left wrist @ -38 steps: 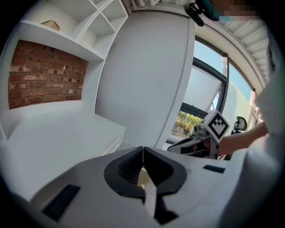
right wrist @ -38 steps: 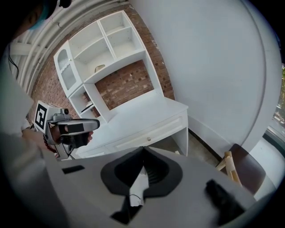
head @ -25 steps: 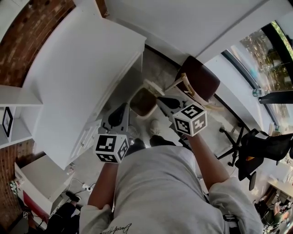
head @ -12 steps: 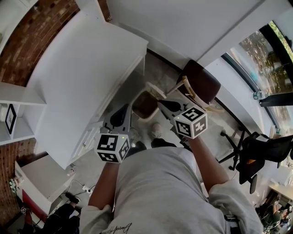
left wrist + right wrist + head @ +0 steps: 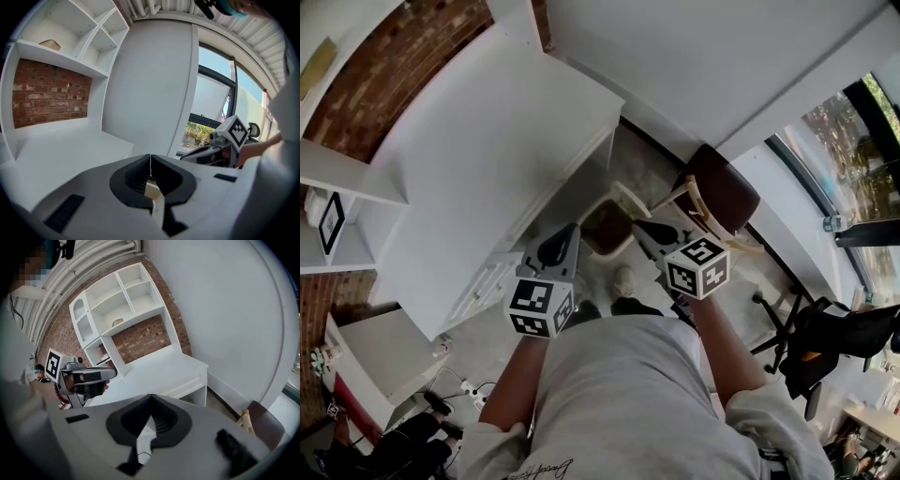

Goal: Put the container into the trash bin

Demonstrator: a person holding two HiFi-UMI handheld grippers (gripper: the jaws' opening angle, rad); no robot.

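Note:
The trash bin point(image 5: 605, 226), white-rimmed with a brown inside, stands on the floor between the white desk and a chair. No container shows in any view. My left gripper point(image 5: 572, 229) hangs just left of the bin, above the floor, jaws shut with nothing between them point(image 5: 150, 161). My right gripper point(image 5: 636, 224) hangs just right of the bin, also shut and empty point(image 5: 150, 401). Each gripper view shows the other gripper, the right one point(image 5: 206, 149) and the left one point(image 5: 89, 376), level beside it.
A white desk point(image 5: 487, 159) fills the left; shelves point(image 5: 342, 211) stand against a brick wall beyond it. A wooden chair with a dark seat point(image 5: 724, 187) is right of the bin. A black office chair point(image 5: 830, 314) stands far right. The person's shoes point(image 5: 623, 279) rest below the bin.
Both grippers stay shut and keep their places on either side of the bin. The head view has shifted, so desk and bin sit a little lower and further right in the picture.

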